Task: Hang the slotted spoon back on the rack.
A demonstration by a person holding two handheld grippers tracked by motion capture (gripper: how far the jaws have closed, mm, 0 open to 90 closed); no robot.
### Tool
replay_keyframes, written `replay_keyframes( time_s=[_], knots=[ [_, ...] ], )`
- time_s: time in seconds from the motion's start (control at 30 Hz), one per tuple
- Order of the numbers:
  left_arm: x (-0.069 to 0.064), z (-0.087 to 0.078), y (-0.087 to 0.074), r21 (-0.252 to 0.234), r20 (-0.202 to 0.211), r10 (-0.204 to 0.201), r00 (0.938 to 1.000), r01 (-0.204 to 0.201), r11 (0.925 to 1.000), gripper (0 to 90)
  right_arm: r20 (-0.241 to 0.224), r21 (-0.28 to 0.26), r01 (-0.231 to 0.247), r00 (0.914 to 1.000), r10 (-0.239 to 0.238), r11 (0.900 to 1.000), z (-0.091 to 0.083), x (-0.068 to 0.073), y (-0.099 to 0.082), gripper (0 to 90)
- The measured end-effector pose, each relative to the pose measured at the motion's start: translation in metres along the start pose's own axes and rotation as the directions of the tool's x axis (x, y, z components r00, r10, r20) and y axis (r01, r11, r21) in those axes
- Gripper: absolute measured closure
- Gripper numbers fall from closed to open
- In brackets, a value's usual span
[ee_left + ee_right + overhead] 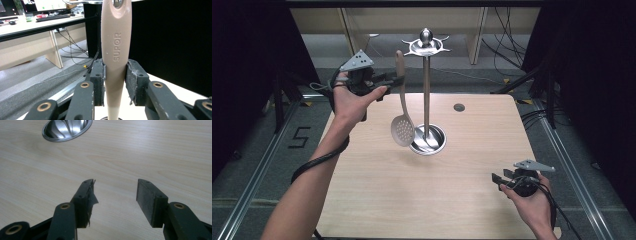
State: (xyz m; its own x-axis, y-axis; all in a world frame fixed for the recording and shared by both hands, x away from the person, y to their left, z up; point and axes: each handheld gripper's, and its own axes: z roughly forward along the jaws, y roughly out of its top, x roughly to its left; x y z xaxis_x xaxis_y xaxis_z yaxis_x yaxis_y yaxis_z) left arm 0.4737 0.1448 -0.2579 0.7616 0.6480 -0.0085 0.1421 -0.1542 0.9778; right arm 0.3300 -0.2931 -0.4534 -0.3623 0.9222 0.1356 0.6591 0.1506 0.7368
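- My left gripper (pixel 398 80) is clamped on the beige handle of the slotted spoon (pixel 402 107), held in the air.
- Spoon hangs head-down just beside the steel rack (pixel 426 90), above the rack's round base.
- My right gripper (pixel 115 192): jaws spread, nothing between them, low over the table (pixel 422 195).

A pale wooden table (pixel 422 200) bore a tall steel utensil stand (pixel 426 90) with a round dished base (pixel 67 130). Black cables (pixel 512 45) lay on the grey floor beyond.
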Motion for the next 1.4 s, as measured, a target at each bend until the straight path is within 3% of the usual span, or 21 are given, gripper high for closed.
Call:
replay_keyframes(
  time_s=[0.43,0.47,0.5,0.53,0.63,0.67,0.7,1.03,1.07,1.17,1.2,1.4],
  knots=[
    [0.0034,0.0033,0.0008,0.009,0.011,-0.006,0.9999,0.006,0.9999,68.9,0.001,-0.006,0.001,1.0000,-0.001,1.0000,0.0002,-0.0006,-0.0003,48.6],
    [0.0038,0.0036,0.0009,0.009,0.015,-0.008,0.9999,0.008,0.9999,68.9,-0.001,-0.003,-0.027,0.9996,0.027,0.9996,0.0001,0.0014,-0.0007,48.6],
    [0.0038,0.0036,0.0009,0.009,0.015,-0.008,0.9999,0.008,0.9999,68.9,0.013,-0.009,0.005,0.9999,-0.005,0.9999,-0.0001,-0.0005,-0.0004,48.6],
    [0.0046,0.0039,0.0009,0.010,0.022,-0.011,0.9997,0.011,0.9999,68.8,0.001,0.001,-0.028,0.9996,0.028,0.9996,-0.0002,0.0018,-0.0006,48.6],
    [0.0052,0.0044,0.0011,0.008,0.024,-0.012,0.9996,0.012,0.9999,68.7,-0.001,-0.002,-0.035,0.9994,0.035,0.9994,-0.0001,0.0023,-0.0008,48.6],
    [0.0053,0.0045,0.0012,0.009,0.025,-0.011,0.9996,0.011,0.9999,68.7,-0.001,-0.005,-0.034,0.9994,0.034,0.9994,0.0003,0.0021,-0.0009,48.6],
    [0.0054,0.0045,0.0014,0.010,0.025,-0.010,0.9996,0.010,0.9999,68.6,0.011,-0.009,0.006,0.9999,-0.006,0.9999,-0.0001,-0.0007,-0.0004,48.6],
    [0.0046,0.0050,0.0041,0.025,0.017,0.009,0.9998,-0.009,0.9997,68.0,0.016,0.000,0.006,0.9999,-0.006,1.0000,-0.0007,-0.0004,-0.0002,48.3],
    [0.0048,0.0054,0.0040,0.027,0.018,0.009,0.9998,-0.010,0.9996,68.0,0.006,0.005,-0.019,0.9998,0.019,0.9998,-0.0005,0.0014,-0.0004,48.3],
    [0.0049,0.0069,0.0036,0.028,0.020,0.007,0.9998,-0.008,0.9996,67.8,0.006,0.008,-0.026,0.9996,0.026,0.9996,-0.0006,0.0020,-0.0005,48.3],
    [0.0048,0.0072,0.0038,0.027,0.019,0.006,0.9998,-0.007,0.9996,67.7,0.015,-0.001,0.008,0.9999,-0.008,1.0000,-0.0005,-0.0005,-0.0002,48.3],
    [0.0040,0.0089,0.0063,0.028,0.019,0.011,0.9998,-0.011,0.9995,67.3,0.013,-0.001,0.009,0.9999,-0.009,1.0000,-0.0004,-0.0007,-0.0002,48.3]
  ],
)
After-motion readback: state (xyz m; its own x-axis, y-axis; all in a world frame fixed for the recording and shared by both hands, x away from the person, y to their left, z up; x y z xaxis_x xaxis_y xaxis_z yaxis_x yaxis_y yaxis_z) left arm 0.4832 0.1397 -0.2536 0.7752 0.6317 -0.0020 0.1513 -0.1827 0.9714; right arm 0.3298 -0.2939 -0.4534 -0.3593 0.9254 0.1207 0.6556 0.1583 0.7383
